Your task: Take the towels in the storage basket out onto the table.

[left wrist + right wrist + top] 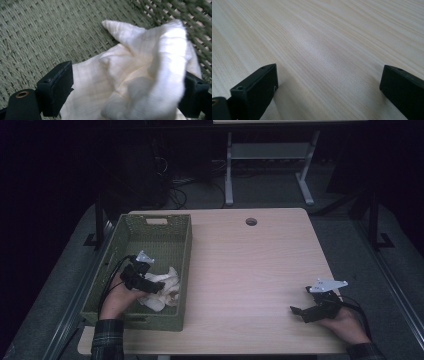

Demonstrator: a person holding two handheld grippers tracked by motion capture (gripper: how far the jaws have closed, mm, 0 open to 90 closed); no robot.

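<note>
A crumpled white cloth (167,282) lies in the near right part of a green woven basket (155,218) on the left of the wooden table (250,265). My left gripper (155,287) reaches down into the basket. In the left gripper view its jaws stand wide apart on either side of the bunched cloth (140,65), with the left gripper (125,92) open around it. At the table's near right, my right gripper (300,301) hovers low. The right gripper (329,90) is open, with bare wood between its jaws.
The basket's woven floor (37,37) and right wall (175,12) surround the cloth closely. A round cable hole (251,221) sits at the table's far edge. Beyond the table stands a white desk frame (270,155) on a dark floor.
</note>
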